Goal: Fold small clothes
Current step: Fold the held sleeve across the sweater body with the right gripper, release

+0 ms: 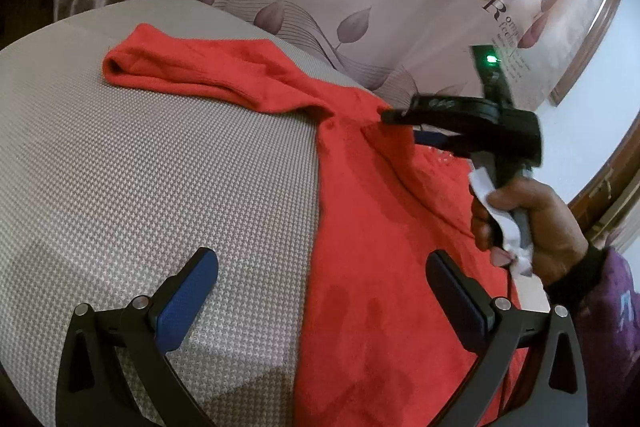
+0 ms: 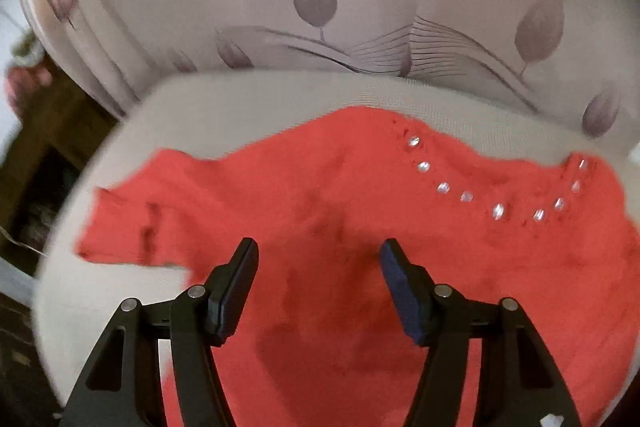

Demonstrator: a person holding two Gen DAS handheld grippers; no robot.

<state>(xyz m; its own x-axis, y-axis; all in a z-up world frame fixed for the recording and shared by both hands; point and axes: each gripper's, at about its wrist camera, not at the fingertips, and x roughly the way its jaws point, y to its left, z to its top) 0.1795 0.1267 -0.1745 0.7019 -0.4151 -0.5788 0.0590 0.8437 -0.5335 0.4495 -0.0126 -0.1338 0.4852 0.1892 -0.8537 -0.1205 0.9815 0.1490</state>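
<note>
- The red top (image 2: 360, 307) lies spread on the grey woven surface (image 1: 160, 167), which looks like a cushion or mattress. It lies under and ahead of the right gripper (image 2: 318, 259), whose jaws stand partly apart and hold nothing.
- The left gripper (image 1: 320, 267) hovers with wide, empty jaws. The top's side edge runs between its fingers and one sleeve (image 1: 192, 67) stretches away ahead and to its left.
- Risk, as I judge it: the fabric looks soft, fleecy and limp, so a pinch may take only the upper layer, or bunch the cloth and skew the fold.
- The clear beads (image 2: 466, 195) along the neckline ahead of the right gripper are hard and rounded; pads closing on them could slip.
- The right view is smeared, suggesting quick motion; a hasty descent could drag the top toward the surface's far edge by the leaf-print curtain (image 2: 360, 7).
</note>
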